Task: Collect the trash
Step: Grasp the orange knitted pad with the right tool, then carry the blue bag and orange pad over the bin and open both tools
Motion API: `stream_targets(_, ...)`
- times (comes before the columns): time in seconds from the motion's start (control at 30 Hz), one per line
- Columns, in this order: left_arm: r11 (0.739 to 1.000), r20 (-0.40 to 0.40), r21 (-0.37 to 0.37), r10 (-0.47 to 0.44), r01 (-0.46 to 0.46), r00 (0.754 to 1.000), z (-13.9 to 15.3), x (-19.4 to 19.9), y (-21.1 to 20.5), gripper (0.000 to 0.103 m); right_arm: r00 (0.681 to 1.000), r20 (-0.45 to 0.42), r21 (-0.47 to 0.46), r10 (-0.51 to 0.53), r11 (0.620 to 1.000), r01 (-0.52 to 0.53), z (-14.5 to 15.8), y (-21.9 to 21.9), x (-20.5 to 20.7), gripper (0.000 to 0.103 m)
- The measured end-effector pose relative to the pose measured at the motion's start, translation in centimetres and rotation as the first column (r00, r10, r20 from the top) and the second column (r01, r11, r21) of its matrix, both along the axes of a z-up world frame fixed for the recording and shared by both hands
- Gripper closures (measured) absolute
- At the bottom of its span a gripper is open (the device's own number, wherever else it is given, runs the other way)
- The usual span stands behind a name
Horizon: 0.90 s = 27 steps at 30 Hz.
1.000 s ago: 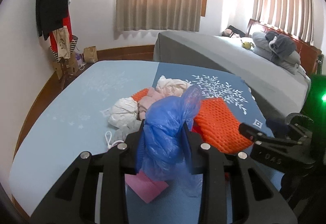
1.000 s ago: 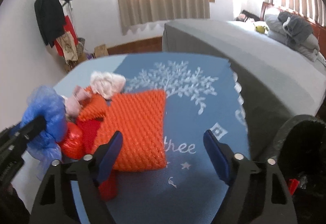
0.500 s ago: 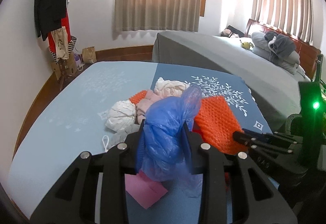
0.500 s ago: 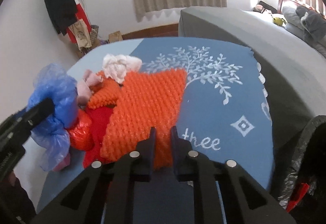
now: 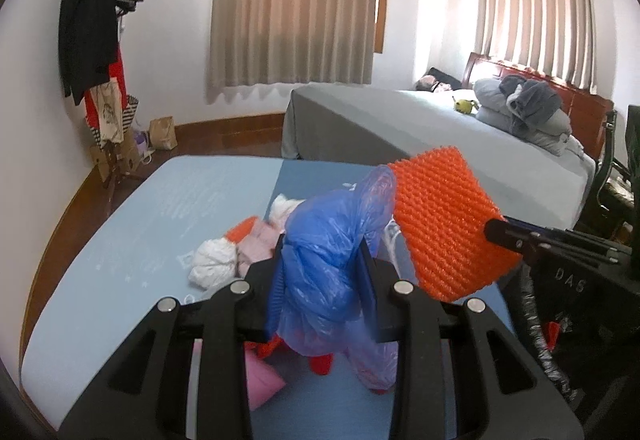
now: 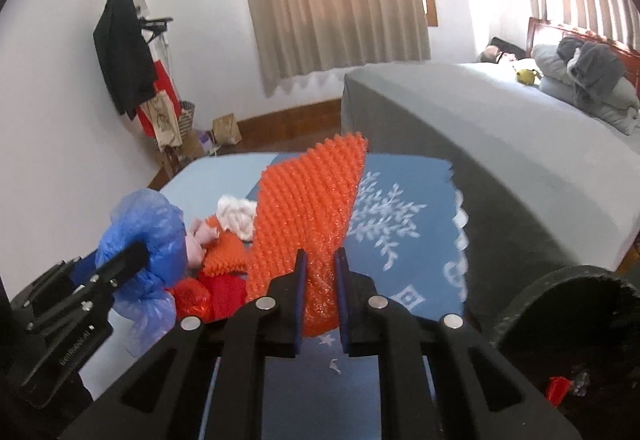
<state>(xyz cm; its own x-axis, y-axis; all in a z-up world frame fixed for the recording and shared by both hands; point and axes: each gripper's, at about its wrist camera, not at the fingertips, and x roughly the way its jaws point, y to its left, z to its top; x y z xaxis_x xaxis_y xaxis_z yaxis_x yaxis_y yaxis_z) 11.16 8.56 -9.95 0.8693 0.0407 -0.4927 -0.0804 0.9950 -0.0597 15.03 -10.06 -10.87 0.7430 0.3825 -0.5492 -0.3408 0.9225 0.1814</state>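
Now the orange foam netting (image 6: 308, 200) hangs lifted off the blue mat (image 6: 404, 240), pinched at its lower corner by the right hand-held gripper (image 6: 320, 292), whose jaws are closed on it. Beside it, the left hand-held gripper (image 5: 322, 276) is clamped on a crumpled blue plastic bag (image 5: 332, 260), also held clear of the mat. More trash remains below: white paper wads (image 5: 212, 264), pink scraps (image 5: 258, 246) and red pieces (image 6: 224, 294). A black bin bag (image 6: 568, 304) gapes at lower right, just beside the mat. To do this step well, I would carry both loads over the bag's rim before letting go, keeping the grip firm, since the netting dangles wide and could catch on the rim.
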Motion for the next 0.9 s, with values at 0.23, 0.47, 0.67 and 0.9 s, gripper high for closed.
stream_targets(0.23,0.998,0.037,0.0,-0.058,0.058,0.998,1.4,-0.6,-3.0,0.072,0.998,0.04,0.014,-0.058,0.998,0.057,2.1,-3.7,-1.8,0.09)
stream_targets(0.47,0.99,0.052,-0.005,-0.139,0.14,0.989,2.1,-0.9,-6.5,0.072,0.99,0.054,0.011,-0.13,0.991,0.13,3.0,-7.6,-3.3,0.09)
stream_targets(0.67,0.977,0.052,-0.015,-0.212,0.213,0.976,2.0,-0.8,-9.5,0.072,0.978,0.049,0.003,-0.202,0.979,0.202,2.9,-11.1,-4.6,0.09)
stream_targets(0.9,0.955,0.043,-0.021,-0.295,0.296,0.955,1.6,-0.3,-13.3,0.072,0.958,0.041,-0.017,-0.283,0.959,0.284,2.5,-14.9,-6.3,0.09)
